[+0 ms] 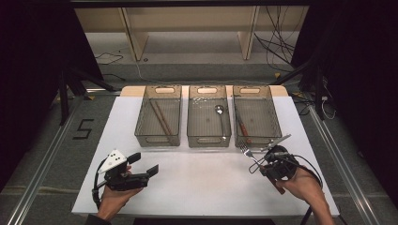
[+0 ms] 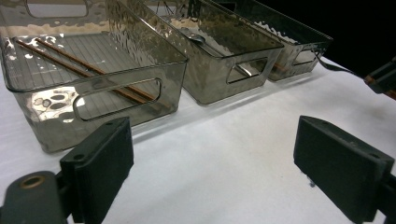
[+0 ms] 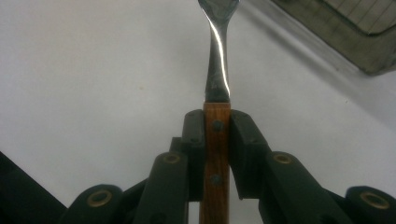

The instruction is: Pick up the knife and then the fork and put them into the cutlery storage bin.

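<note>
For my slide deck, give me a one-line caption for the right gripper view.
Right gripper clamps a wooden-handled fork above the white table.

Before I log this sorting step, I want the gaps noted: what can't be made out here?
- Fork: right tool view, tines cut off by the top edge.
- Right bin's utensil: high view, too small to name.
- Spoon: left tool view, mostly hidden behind the middle bin's wall.

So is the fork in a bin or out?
Out: the right gripper holds the fork by its wooden handle above the table.
</note>
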A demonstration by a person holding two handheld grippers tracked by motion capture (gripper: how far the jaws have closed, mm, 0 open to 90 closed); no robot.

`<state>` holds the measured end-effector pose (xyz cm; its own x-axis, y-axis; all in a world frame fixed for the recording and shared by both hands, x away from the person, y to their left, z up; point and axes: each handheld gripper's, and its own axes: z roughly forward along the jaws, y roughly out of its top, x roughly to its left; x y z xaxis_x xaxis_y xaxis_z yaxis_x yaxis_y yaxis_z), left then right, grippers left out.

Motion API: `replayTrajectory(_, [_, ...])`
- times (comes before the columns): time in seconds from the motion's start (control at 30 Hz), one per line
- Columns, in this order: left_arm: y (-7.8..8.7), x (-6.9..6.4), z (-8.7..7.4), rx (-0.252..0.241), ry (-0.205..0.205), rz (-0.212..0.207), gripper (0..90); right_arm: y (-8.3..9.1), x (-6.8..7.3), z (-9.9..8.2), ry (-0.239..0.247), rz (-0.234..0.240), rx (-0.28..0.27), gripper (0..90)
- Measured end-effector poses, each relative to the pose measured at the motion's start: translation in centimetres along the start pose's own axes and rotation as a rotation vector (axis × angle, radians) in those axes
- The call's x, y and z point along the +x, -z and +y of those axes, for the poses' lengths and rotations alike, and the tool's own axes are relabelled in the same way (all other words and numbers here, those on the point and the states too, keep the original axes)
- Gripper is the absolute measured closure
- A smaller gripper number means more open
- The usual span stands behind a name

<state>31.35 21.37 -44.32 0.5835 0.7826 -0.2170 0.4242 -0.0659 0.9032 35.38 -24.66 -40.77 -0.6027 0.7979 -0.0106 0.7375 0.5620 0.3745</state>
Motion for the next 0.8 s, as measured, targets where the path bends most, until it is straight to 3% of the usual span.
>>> replayTrajectory(0.8, [0.0, 0.0, 0.0, -0.001, 0.001, 0.0, 11.5, 1.8, -1.3, 4.5, -0.024, -0.006, -0.159, 77.7])
